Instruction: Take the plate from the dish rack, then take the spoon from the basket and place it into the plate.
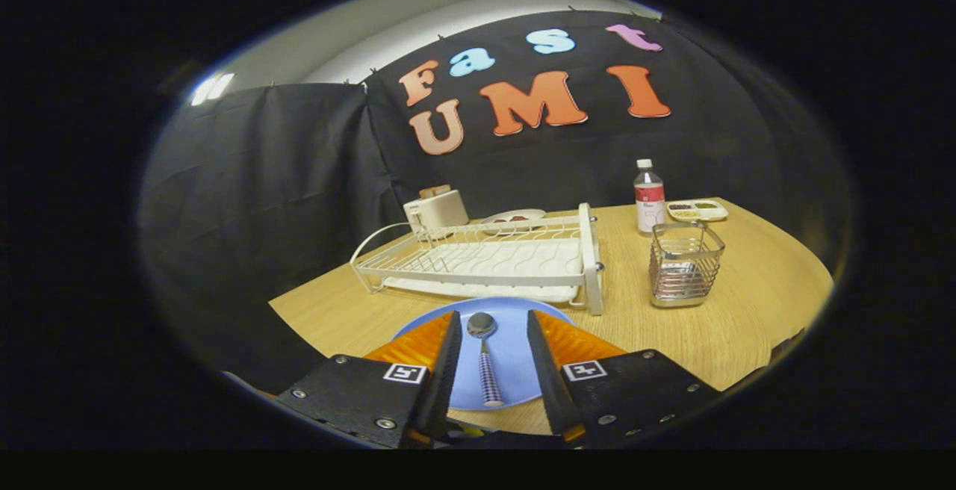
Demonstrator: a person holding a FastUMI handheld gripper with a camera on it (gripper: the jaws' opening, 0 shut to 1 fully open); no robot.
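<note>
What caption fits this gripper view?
Open tongs above metal spoon lying on round blue plate, before empty white wire dish rack.

Spoon lying on blue plate, between parted gripper jaws, dish rack beyond

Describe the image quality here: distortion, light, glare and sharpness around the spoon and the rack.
Gripper view: fisheye bends the table edge and the dish rack; soft overhead light, faint shadows; a small glare spot on the spoon bowl, lying on the plate; spoon sharp between the open gripper fingers, far bottle softer.
</note>
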